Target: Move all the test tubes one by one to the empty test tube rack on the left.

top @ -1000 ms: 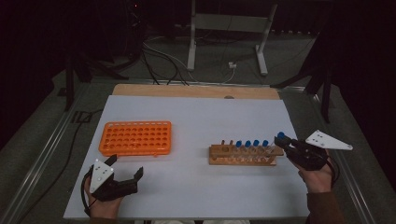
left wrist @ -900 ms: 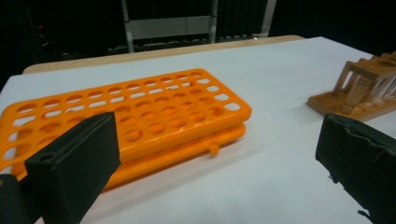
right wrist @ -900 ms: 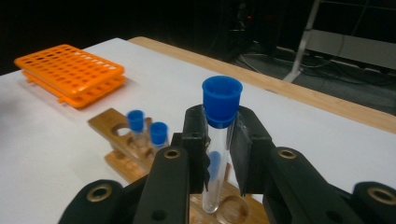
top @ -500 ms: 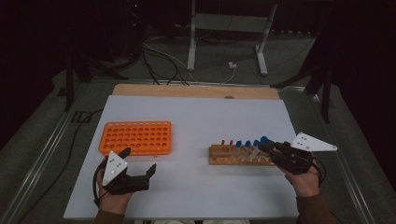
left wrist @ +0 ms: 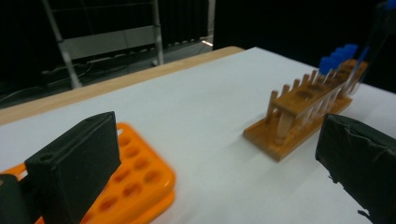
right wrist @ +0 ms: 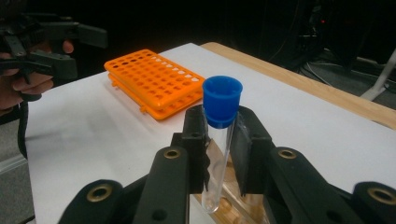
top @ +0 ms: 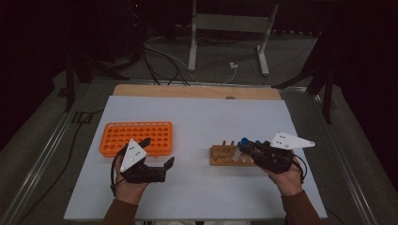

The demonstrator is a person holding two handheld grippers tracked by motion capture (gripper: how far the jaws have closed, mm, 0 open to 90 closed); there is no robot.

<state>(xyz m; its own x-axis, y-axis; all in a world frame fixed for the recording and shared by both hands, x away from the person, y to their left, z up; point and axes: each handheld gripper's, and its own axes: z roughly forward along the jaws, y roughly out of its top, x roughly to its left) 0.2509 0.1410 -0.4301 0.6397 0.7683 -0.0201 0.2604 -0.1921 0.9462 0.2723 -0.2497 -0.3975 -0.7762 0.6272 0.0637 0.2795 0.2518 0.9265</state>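
Note:
My right gripper [top: 248, 149] is shut on a clear test tube with a blue cap [top: 243, 142], held above the wooden tube rack [top: 225, 155]. In the right gripper view the tube [right wrist: 219, 140] stands upright between the pads, its blue cap [right wrist: 222, 100] above them and the wooden rack [right wrist: 233, 207] just below. My left gripper [top: 157, 151] is open and holds nothing, close to the near right corner of the orange rack [top: 136, 136]. Its view shows the orange rack [left wrist: 135, 184] low on the left and the wooden rack [left wrist: 303, 112] with several blue-capped tubes [left wrist: 338, 56] at its far end.
Both racks sit on a white sheet [top: 197, 117] over a table whose wooden edge [top: 197, 91] runs along the back. Cables and a metal stand [top: 230, 28] are on the floor behind. The left hand with its gripper [right wrist: 56, 42] appears far off in the right gripper view.
My right gripper has carried the tube leftward along the wooden rack. My left gripper has moved right and up, toward the orange rack's near right corner.

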